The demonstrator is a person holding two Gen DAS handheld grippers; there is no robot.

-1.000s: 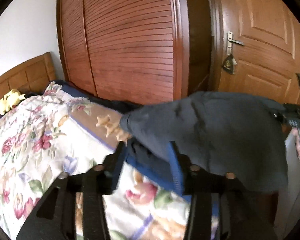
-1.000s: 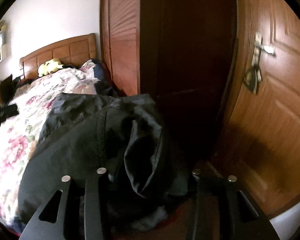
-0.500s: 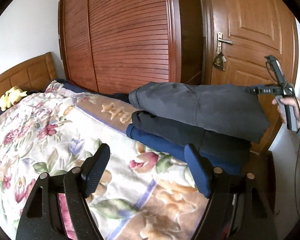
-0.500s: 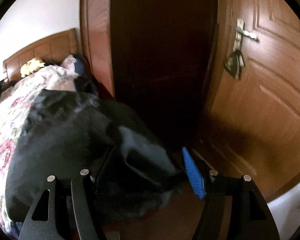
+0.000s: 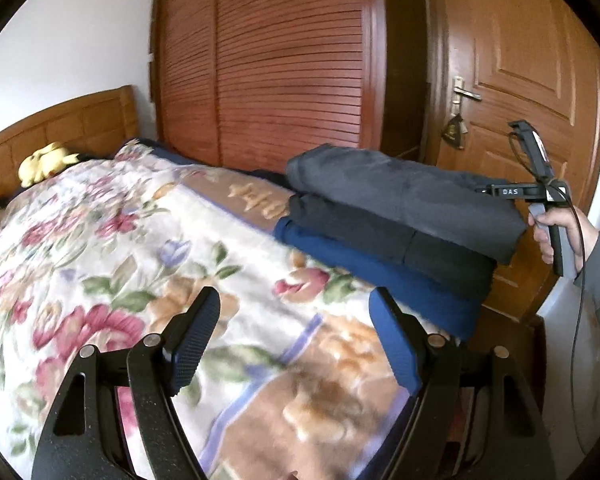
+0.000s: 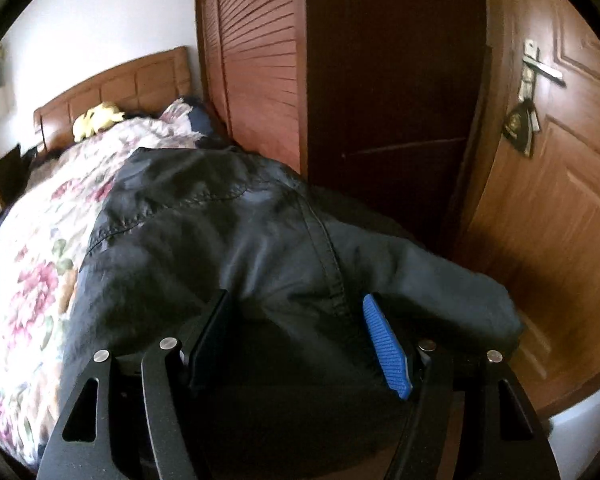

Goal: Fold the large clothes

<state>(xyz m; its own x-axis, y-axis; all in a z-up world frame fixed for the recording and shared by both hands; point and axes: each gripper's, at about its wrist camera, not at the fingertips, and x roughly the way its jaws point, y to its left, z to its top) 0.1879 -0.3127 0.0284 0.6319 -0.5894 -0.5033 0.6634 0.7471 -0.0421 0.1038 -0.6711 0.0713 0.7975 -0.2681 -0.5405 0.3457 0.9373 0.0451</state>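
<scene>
My left tool [image 5: 292, 336] sits low in the centre of its view, its blue-padded fingers [image 5: 192, 340] spread wide with nothing between them, only the floral blanket [image 5: 100, 240] of the bed underneath. Its jaws have just been opening and are now released.

The folded clothes [image 5: 400, 216] form a stack right of centre in the left view, at the bed's edge: a grey garment [image 5: 404, 192] on top, a darker one under it, and a navy one [image 5: 380, 276] at the bottom, touching the blanket. At the right edge of that view my right hand [image 5: 560, 232] grips the handle of the other tool, just beside the stack's end.

In the right view, my right tool [image 6: 296, 340] fills the lower middle, fingers apart. Its jaws have just been opening too; the dark top garment [image 6: 220, 232] lies between and ahead of them, but the pads do not press on it, so I call it released.

A yellow plush toy [image 5: 46, 160] lies by the wooden headboard [image 5: 60, 120] at the left. Behind the stack stand a slatted wardrobe [image 5: 280, 60] and, in the upper right, a wooden door [image 5: 520, 60].
</scene>
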